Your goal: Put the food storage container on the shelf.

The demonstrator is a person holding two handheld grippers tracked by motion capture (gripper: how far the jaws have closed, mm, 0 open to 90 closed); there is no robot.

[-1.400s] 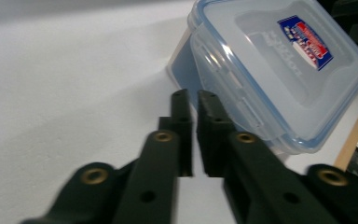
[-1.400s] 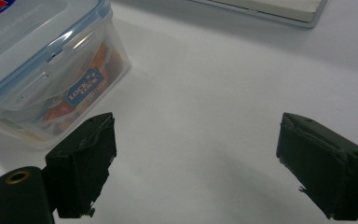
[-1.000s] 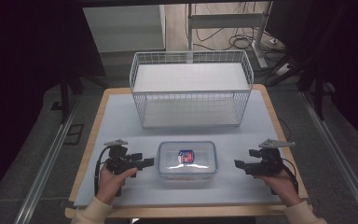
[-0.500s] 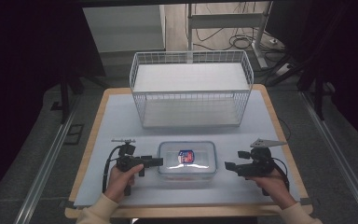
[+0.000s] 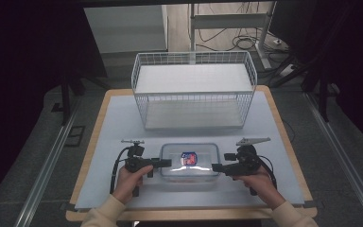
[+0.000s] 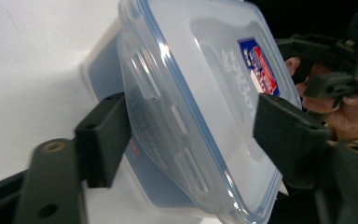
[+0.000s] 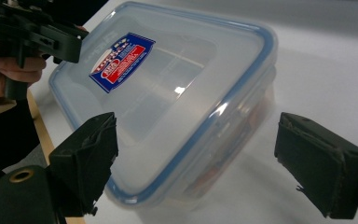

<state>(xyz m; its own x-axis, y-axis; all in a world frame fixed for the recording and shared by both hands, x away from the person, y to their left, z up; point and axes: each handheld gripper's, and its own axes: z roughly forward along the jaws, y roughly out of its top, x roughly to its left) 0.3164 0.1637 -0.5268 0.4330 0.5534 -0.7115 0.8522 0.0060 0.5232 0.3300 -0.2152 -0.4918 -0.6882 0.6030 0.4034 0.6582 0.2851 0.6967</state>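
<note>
A clear plastic container (image 5: pixel 189 161) with a blue-sealed lid and a red and blue label lies flat near the table's front edge. My left gripper (image 5: pixel 166 163) is at its left end, jaws level. In the left gripper view the left gripper (image 6: pixel 193 135) straddles the lid's rim and side flap of the container (image 6: pixel 205 93). Its jaws have just been closing, and I see no firm pinch. My right gripper (image 5: pixel 215 167) points at the right end. There the right gripper (image 7: pixel 200 154) stands wide open around the near end of the container (image 7: pixel 168 93), apart from it.
A white wire basket (image 5: pixel 194 56) stands behind the container, across the middle of the white mat (image 5: pixel 113 127). The table's wooden edge runs close under both hands. My right gripper (image 6: pixel 340 70) shows beyond the lid, and my left gripper (image 7: pixel 32 32) likewise.
Both grippers have closed in on the container: the left moved right to its left end, the right moved left to its right end. The container has not moved.
</note>
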